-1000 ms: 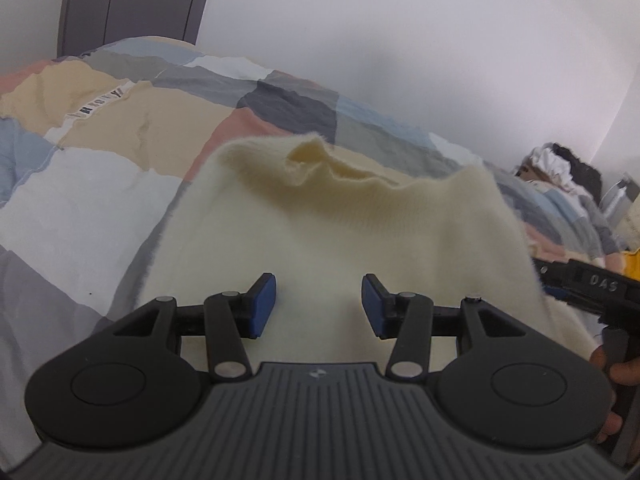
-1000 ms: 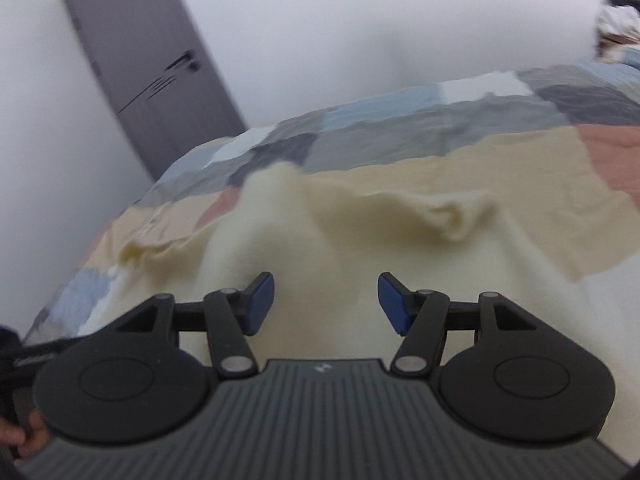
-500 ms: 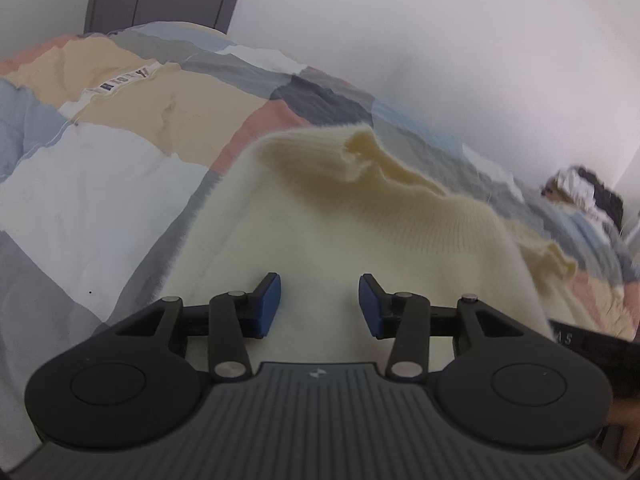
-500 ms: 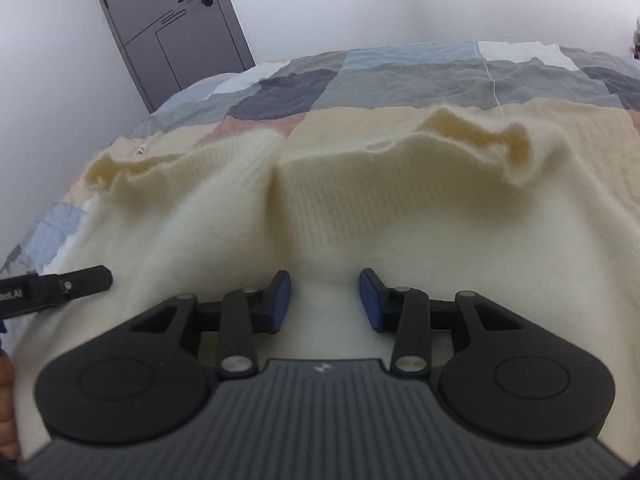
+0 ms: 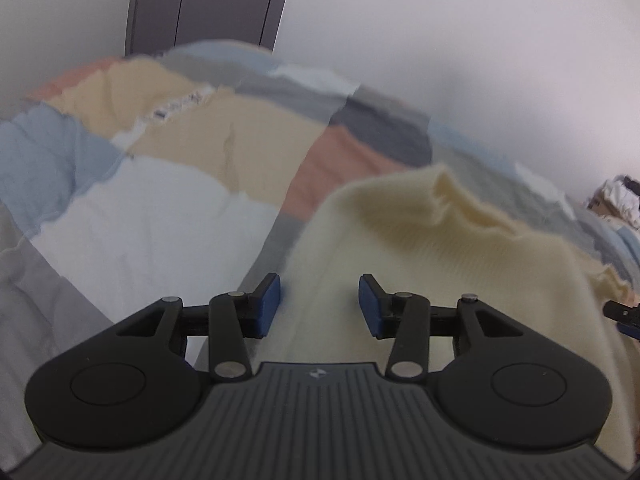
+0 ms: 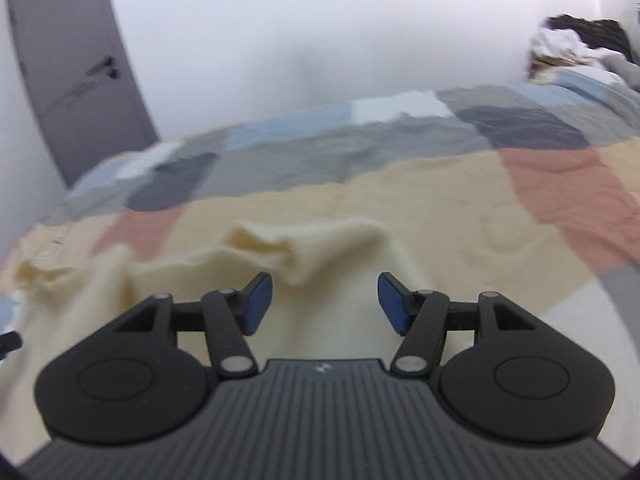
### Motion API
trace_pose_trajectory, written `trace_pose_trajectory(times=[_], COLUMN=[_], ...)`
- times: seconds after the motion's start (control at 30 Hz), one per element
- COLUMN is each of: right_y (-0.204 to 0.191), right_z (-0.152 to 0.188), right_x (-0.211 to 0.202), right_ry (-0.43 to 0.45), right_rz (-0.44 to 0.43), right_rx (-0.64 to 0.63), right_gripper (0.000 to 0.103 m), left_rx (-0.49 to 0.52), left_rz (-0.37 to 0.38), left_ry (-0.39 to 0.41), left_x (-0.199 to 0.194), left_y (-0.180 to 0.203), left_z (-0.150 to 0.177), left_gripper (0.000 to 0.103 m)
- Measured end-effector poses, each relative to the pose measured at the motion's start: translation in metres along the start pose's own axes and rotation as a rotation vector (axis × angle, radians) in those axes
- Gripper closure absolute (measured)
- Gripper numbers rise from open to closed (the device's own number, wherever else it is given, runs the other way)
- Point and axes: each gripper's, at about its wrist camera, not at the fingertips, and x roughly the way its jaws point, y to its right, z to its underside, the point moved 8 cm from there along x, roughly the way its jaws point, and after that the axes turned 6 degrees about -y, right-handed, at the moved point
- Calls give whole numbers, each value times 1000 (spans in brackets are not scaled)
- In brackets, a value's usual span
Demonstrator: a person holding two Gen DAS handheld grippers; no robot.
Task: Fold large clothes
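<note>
A cream knit sweater (image 5: 432, 256) lies spread on a patchwork bed cover (image 5: 160, 208). It also shows in the right wrist view (image 6: 224, 276). My left gripper (image 5: 319, 304) is open and empty, just above the sweater's left edge. My right gripper (image 6: 325, 300) is open and empty over the sweater's right part, near a raised fold (image 6: 304, 244). The tip of the right gripper (image 5: 624, 316) shows at the right edge of the left wrist view. The tip of the left gripper (image 6: 10, 340) shows at the left edge of the right wrist view.
The bed stands against a white wall (image 6: 320, 40). A grey door (image 6: 76, 80) is at the far left. A pile of dark and white clothes (image 6: 576, 48) lies at the far right end of the bed. A label strip (image 5: 176, 108) lies on the cover.
Both grippers have opened a little wider. The left one has swung left toward the sweater's left edge, the right one has swung right toward its right part.
</note>
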Motion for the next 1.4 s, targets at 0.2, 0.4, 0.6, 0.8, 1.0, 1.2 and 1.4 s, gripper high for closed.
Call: trace_pose_trajectory(times=[0.2,0.4,0.6,0.8,1.0,1.2,1.4], right_y=[7,5,4,21,49,55,54], right_z=[15,19,9,-21,-13,3,3], right_x=[23,32,17,-18,10,41,34], right_ry=[-82,-108,-50,109,35,-59,-47], right_rz=[65,50,32,61,146,173,150], right_rx=[-41,-63,-55,27,69,62,73], right_gripper=[43,54,87,92,92,92,91], left_rx=[13,28,-34,-52,-126,-119,-90], left_rz=[-33,-39,12,-7,-38,-30,-16], left_ry=[-7,8,131,235,102,27,22], left_x=[13,13,-14,-33,0,11,0], left_y=[0,5,-1,-6,-23,-26,-21], left_z=[1,0,-15,-29,-18,-13,-15], left_gripper=[55,80,91,92,92,91,90])
